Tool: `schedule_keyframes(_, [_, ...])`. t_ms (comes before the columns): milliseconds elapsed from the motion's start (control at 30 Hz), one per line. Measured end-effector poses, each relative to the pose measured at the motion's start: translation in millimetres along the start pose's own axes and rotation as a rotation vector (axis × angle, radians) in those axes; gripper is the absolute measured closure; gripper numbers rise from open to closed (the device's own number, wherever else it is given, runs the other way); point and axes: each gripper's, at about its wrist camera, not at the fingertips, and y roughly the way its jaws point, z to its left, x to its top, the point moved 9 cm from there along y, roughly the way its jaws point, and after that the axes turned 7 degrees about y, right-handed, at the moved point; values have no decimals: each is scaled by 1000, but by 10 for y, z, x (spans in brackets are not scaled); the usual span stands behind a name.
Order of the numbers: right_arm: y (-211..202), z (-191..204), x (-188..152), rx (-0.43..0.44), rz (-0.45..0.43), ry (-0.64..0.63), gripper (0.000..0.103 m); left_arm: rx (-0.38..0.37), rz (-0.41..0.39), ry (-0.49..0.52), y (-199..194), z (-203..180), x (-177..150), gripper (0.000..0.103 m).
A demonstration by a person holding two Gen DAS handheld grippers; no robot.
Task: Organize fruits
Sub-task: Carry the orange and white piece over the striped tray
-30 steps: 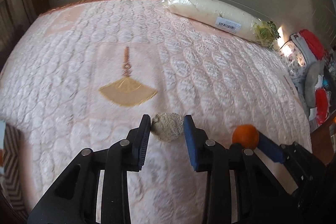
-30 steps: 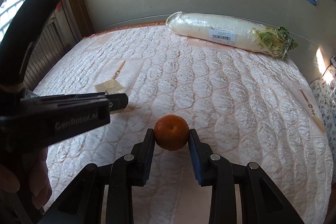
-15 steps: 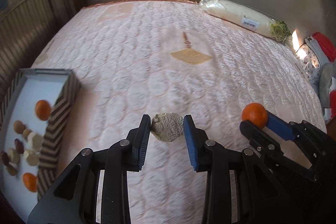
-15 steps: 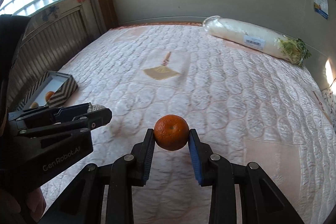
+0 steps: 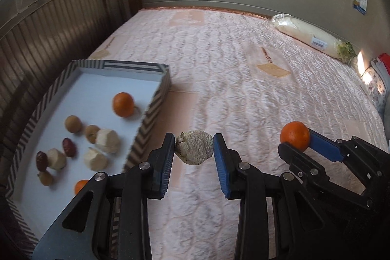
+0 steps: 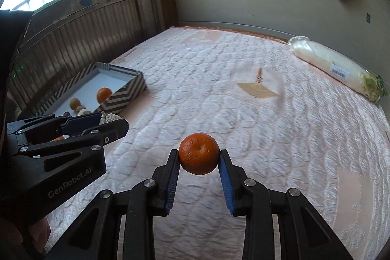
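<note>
**Both claws loaded, box at left edge of bed**

L claw (image 5: 194, 150): pads pinching a pale rough lump (image 5: 194, 147), held clear above the bed (image 5: 243, 79). R claw (image 6: 199, 157): pads pinching a mandarin (image 6: 199, 153), also off the quilt.

Box (image 5: 148, 113), striped walls, open top, sits on bed near its left edge, close to the slatted wall panel (image 5: 48, 40). L claw is just beside the box's near right wall. Inside: one mandarin in box (image 5: 123, 104) near the right wall, brown round fruits, two dark red ones, pale peeled chunks; back half of floor is bare.

Open room: wide bare quilt centre and right. Wrapped radish (image 5: 314, 40) lies along the far right edge, against the wall.

Hidden/unclear: a second orange fruit (image 5: 81, 185) is part-covered by L claw arm. Box's near-left corner cut off by frame. Lump type can't be told.
</note>
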Motion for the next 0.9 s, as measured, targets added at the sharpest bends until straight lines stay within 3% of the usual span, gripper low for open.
schedule_keyframes(900, [240, 1409, 186, 137, 8, -240, 72, 166, -9, -170, -277, 1326, -403, 71])
